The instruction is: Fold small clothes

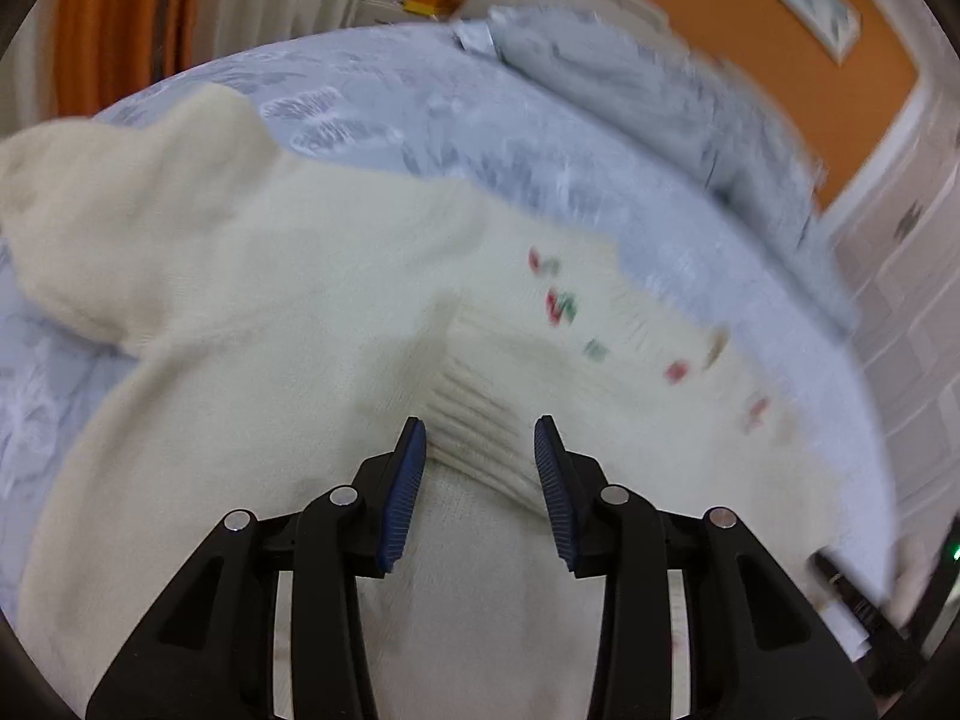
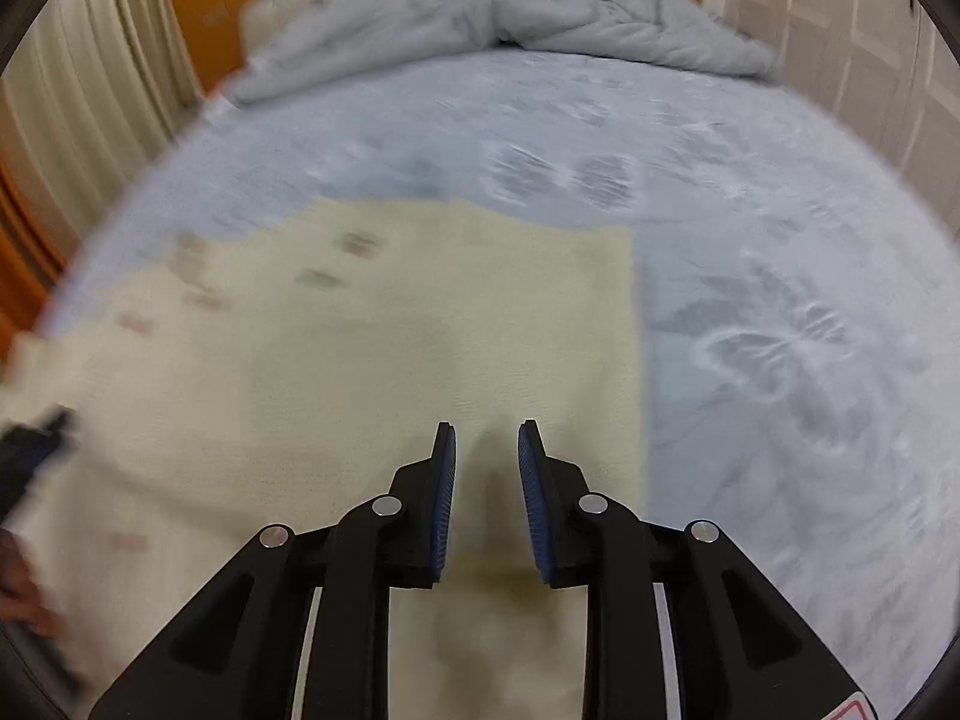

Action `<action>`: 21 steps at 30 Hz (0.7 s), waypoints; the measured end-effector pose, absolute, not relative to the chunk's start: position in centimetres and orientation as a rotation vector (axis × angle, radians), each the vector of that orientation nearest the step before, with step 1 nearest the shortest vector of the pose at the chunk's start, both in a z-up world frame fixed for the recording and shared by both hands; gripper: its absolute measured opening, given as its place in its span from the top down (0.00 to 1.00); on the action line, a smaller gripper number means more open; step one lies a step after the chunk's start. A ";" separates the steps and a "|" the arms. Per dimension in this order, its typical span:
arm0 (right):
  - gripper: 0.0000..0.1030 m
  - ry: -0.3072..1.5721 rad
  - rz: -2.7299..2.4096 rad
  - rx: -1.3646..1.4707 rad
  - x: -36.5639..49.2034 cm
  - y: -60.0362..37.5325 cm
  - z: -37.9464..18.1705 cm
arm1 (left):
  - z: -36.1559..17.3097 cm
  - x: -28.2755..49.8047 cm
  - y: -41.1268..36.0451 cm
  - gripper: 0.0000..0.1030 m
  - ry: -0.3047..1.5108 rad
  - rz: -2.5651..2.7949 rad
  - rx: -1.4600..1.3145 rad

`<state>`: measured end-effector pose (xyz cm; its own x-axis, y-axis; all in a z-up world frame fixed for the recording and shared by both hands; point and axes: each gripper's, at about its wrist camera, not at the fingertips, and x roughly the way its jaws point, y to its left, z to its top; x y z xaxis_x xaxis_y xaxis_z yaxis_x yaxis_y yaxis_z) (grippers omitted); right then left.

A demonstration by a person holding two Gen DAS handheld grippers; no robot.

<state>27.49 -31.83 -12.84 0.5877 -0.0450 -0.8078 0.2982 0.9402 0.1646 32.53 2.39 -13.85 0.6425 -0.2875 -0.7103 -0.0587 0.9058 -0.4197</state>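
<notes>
A cream knitted sweater (image 1: 288,324) with small red and green motifs lies spread on the pale blue bedspread (image 1: 492,138). One sleeve (image 1: 120,204) sticks out at the far left. My left gripper (image 1: 480,429) is open, its jaws either side of a ribbed cuff or hem (image 1: 480,438) folded over the body. In the right wrist view the sweater (image 2: 372,360) lies flat with a straight right edge. My right gripper (image 2: 485,429) is open above the sweater near that edge, holding nothing.
A rumpled grey-blue duvet (image 2: 510,12) is piled at the head of the bed, also in the left wrist view (image 1: 648,90). Orange wall and curtains (image 1: 108,24) stand behind. White wardrobe doors (image 2: 840,36) are at the right. Both views are motion-blurred.
</notes>
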 end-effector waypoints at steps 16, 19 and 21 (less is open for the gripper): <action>0.54 1.124 -0.056 0.137 10.8 -19.0 -14.4 | -14.0 36.0 36.2 0.29 0.814 0.498 -0.753; 0.52 1.137 -0.072 0.170 10.1 -18.8 -14.5 | -14.9 38.3 37.3 0.90 0.859 0.423 -0.798; 0.52 1.137 -0.083 0.181 10.4 -19.1 -14.2 | -13.0 39.3 35.4 0.94 0.833 0.431 -0.744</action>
